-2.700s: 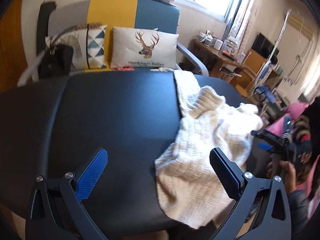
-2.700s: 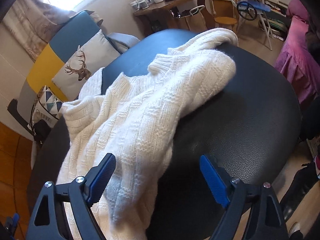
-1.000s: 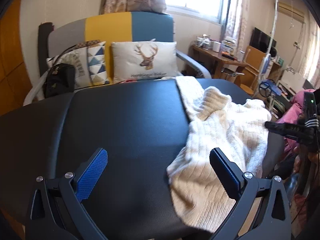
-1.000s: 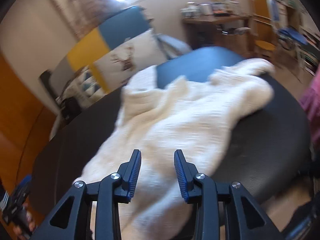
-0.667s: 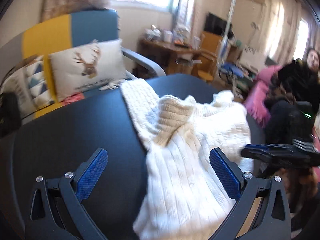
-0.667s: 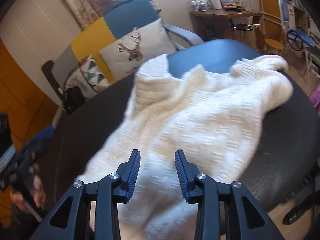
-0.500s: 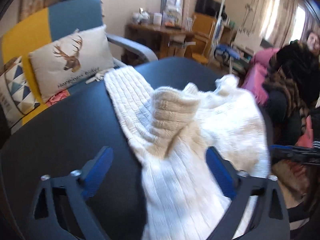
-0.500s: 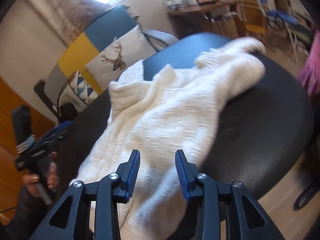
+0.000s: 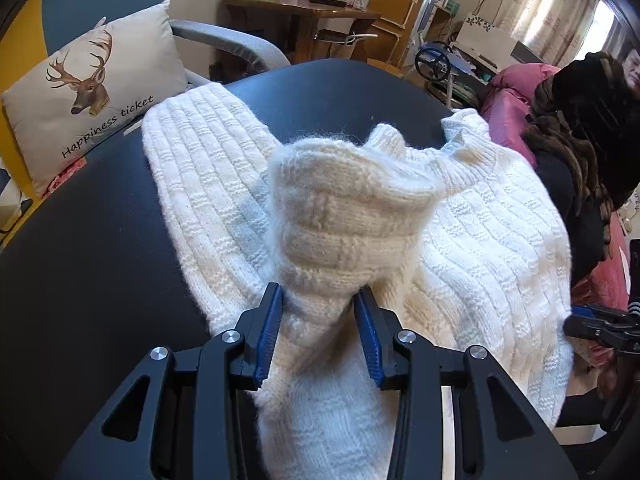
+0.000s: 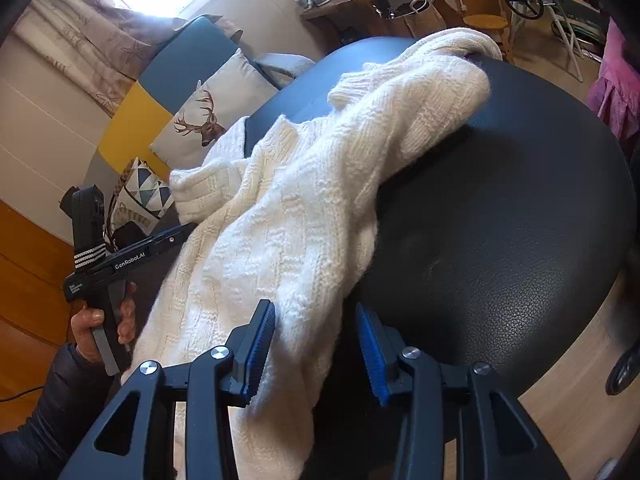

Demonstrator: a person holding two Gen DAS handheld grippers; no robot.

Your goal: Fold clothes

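A white knit sweater (image 9: 460, 240) lies crumpled on the round black table (image 9: 100, 280). My left gripper (image 9: 319, 336) is shut on a raised bunch of its ribbed fabric, which fills the gap between the blue pads. In the right wrist view the sweater (image 10: 300, 200) runs across the table (image 10: 500, 220) from far right to near left. My right gripper (image 10: 316, 344) is narrowed on the sweater's near edge, with the fabric against its left pad. The left gripper (image 10: 176, 236), held by a hand, reaches into the sweater from the left.
A deer cushion (image 9: 92, 92) sits on an armchair behind the table. A cluttered wooden desk (image 9: 300, 12) stands further back. A person in a dark coat (image 9: 580, 120) sits at the right, beside pink fabric. The table's right edge drops to the wooden floor (image 10: 592, 360).
My left gripper moved forward and right over the sweater, and went from wide open to shut on its bunched fabric. The right gripper closed earlier and has kept the same narrow gap.
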